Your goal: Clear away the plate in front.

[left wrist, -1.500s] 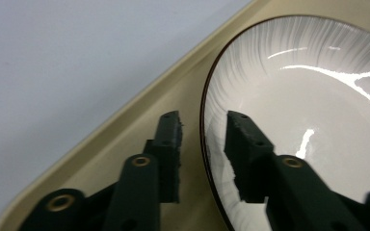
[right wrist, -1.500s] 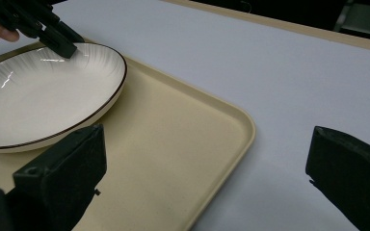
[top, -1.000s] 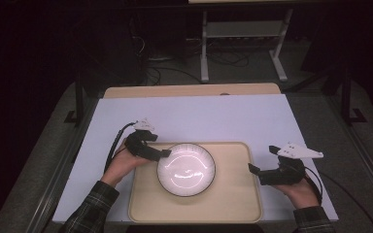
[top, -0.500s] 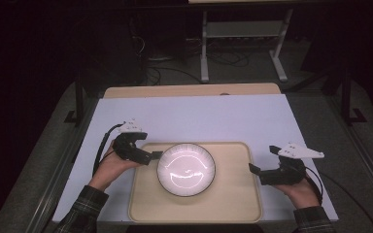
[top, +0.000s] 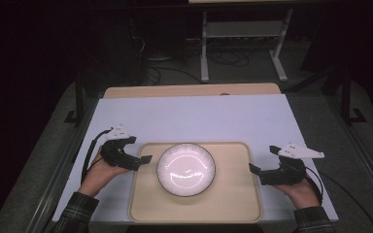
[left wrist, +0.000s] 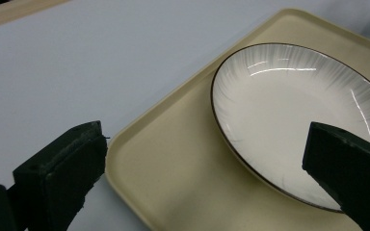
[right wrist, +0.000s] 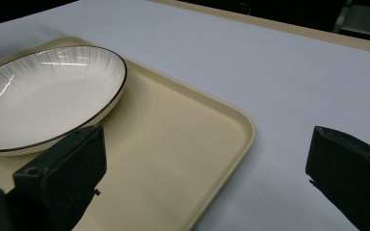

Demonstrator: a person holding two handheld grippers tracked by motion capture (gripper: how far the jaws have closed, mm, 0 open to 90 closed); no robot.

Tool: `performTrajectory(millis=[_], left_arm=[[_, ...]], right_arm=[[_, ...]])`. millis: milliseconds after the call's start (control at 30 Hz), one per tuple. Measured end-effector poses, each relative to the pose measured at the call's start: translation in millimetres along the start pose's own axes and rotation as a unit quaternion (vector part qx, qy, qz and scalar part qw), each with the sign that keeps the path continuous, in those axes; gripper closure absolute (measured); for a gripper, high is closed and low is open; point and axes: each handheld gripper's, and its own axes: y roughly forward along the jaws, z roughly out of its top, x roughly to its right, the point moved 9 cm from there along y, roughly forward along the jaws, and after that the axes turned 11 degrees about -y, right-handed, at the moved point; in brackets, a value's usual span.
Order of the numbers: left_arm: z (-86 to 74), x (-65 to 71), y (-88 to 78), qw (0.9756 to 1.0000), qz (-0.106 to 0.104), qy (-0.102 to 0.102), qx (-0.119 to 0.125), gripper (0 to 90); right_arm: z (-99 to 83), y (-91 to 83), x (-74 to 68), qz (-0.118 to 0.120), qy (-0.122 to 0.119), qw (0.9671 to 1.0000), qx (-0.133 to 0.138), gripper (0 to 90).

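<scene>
The white bowl (top: 186,169) (ribbed inside, with a thin dark rim) sits on the beige tray (top: 238,204), low in the centre of the high view. The tray lies on the white worktop (top: 199,116). The left gripper (top: 145,159) hovers at the tray's left edge, its jaws released and having just been opening, nothing between them. The right gripper (top: 253,169) rests at the tray's right edge, jaws also spread wide and empty.
</scene>
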Motion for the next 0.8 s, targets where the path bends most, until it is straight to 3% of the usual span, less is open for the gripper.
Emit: performTrajectory(millis=[233, 567, 800], left_arm=[[-9.3, -6.7, -11.0, 0.9999, 0.009, 0.003, 0.01, 1.0], [-36.3, -23.7, -19.6, 0.9988, 0.044, 0.021, 0.0, 1.0], [-42.4, -30.4, -19.8, 0.9991, 0.042, 0.009, 0.002, 1.0]], right_arm=[[0.0, -0.3, 0.1, -0.001, -0.001, 1.0, 0.0, 0.0], [-1.0, 0.2, -0.3, 0.001, 0.0, 1.0, -0.003, 0.0], [-1.1, -0.1, 0.2, 0.0, 0.0, 1.0, -0.002, 0.0]])
